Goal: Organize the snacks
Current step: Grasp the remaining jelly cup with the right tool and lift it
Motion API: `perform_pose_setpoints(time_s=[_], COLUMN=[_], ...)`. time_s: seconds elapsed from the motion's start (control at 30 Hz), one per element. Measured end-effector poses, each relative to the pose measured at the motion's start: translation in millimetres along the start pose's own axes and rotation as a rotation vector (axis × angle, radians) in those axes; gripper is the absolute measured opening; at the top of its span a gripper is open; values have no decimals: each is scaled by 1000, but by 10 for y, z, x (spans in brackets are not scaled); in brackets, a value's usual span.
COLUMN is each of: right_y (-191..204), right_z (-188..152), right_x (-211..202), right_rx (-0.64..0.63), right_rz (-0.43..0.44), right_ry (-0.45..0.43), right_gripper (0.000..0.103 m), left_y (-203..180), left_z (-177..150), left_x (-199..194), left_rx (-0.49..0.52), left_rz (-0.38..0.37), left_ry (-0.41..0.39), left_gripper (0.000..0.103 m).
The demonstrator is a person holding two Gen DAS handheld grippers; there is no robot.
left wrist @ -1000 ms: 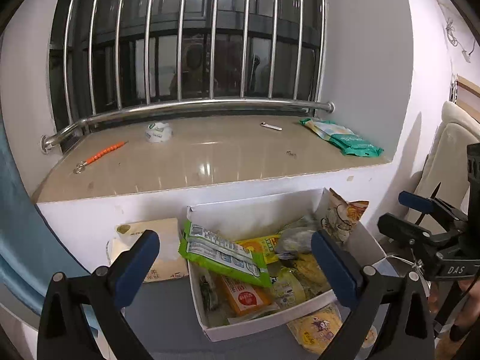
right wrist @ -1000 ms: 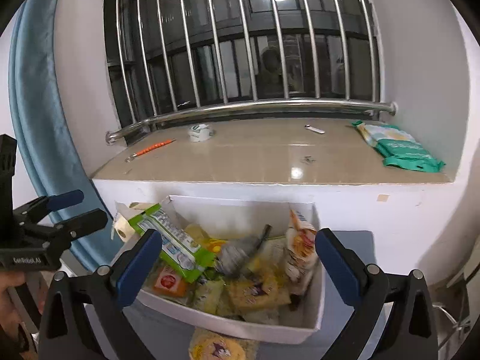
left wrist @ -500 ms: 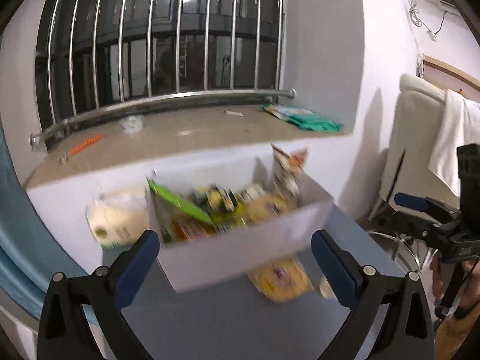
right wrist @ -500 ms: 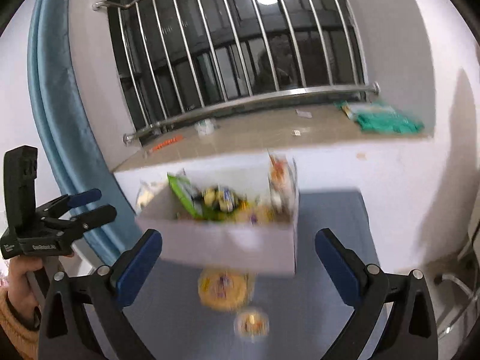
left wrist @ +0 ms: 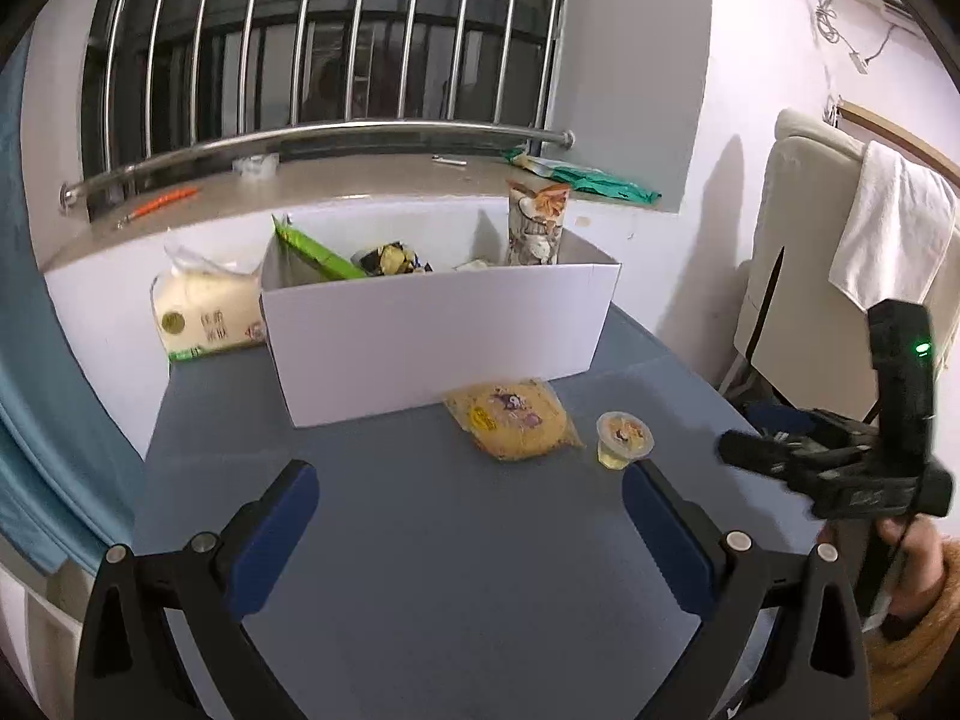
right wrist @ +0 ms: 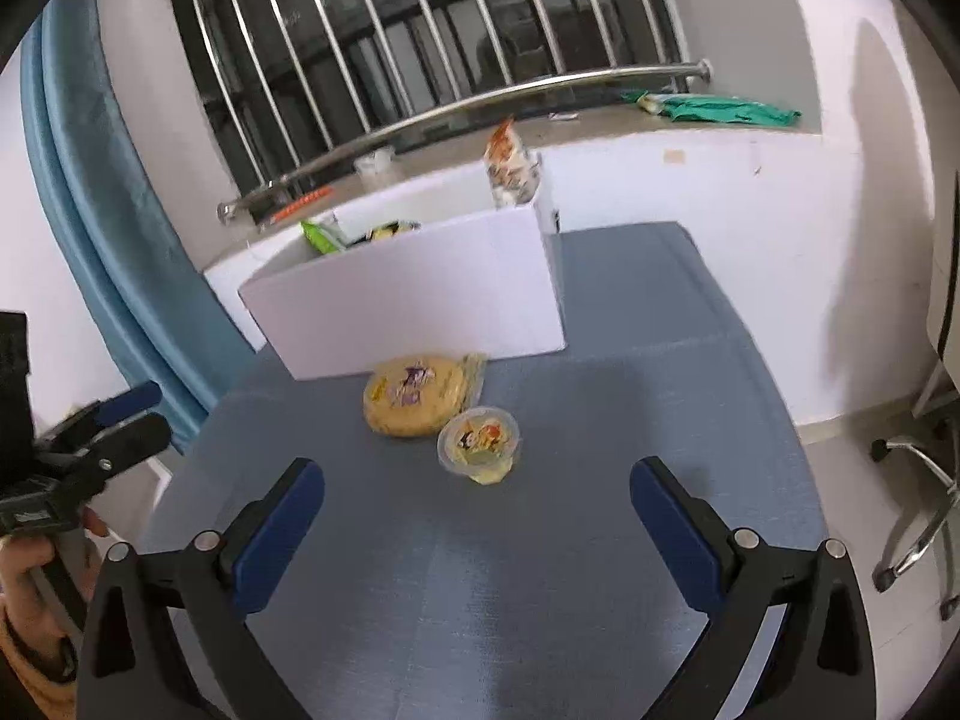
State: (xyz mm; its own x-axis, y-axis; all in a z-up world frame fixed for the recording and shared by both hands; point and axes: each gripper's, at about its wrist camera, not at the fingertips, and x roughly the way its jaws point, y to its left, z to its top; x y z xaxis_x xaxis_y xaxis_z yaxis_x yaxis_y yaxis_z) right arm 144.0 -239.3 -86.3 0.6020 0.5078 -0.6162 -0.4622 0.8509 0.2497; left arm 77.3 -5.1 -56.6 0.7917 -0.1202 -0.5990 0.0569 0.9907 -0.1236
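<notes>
White box now far, both grippers pulled back; left gripper and right gripper wide open, empty. Yellow packet and jelly cup remain outside.

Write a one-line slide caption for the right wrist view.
Open right gripper faces a jelly cup and a yellow snack pack lying on the blue table before the white snack box.

You are in a room at home. At the top of the frame, a dark window with shiny metal bars sits above a wide tan stone sill. A long blue curtain hangs at the left edge. A white towel hangs over a cream chair at the right. A soft white pack of tissues leans against the white wall.
</notes>
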Motion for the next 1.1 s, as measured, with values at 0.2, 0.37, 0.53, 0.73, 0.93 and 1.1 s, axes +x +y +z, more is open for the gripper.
perform_pose_setpoints(time_s=[0.2,0.37,0.53,0.73,0.93,1.1], right_y=[85,136,122,80,61,-3], right_z=[2,46,57,16,10,11], right_x=[443,761,936,910,678,422], right_rx=[-60,-112,-108,-113,-129,-102], right_rz=[-47,-78,-69,-77,-66,-63], right_ry=[102,159,207,206,167,130], right_gripper=[103,103,60,34,34,34], left_y=[27,62,77,45,-20,-126], left_z=[-24,-79,-136,-134,-41,55], left_x=[62,100,159,271,505,778], left_rx=[-1,-11,-22,-18,-36,-34], left_rz=[9,15,9,-3,-37,-51], left_ry=[19,41,67,90,116,155], left_gripper=[103,103,103,103,103,103])
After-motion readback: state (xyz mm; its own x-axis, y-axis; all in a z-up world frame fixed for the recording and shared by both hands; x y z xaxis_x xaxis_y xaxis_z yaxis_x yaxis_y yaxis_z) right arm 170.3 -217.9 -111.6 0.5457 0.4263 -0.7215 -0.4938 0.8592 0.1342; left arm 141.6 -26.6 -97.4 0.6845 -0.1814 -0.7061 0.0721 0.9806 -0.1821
